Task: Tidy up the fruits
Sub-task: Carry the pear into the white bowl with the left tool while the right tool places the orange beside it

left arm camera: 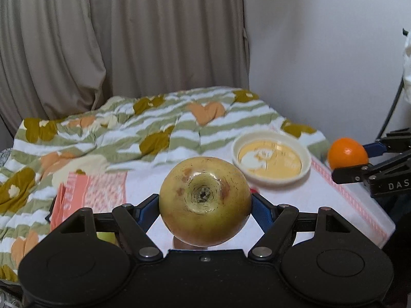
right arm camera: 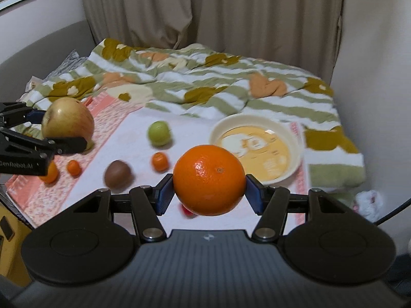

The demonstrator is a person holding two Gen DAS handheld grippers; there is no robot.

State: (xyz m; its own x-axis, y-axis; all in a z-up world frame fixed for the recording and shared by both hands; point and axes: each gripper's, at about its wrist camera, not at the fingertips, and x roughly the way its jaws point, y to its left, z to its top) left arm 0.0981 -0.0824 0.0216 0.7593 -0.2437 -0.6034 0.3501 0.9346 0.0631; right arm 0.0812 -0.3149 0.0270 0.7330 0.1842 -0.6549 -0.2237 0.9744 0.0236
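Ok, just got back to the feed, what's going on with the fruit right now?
Both grippers are loaded. The left gripper has its jaws shut on a large yellowish apple, held above the mat. The right gripper is clamped on an orange, in the air near the cream bowl, which has no fruit in it. A green fruit, a kiwi and several small oranges lie loose on the mat.
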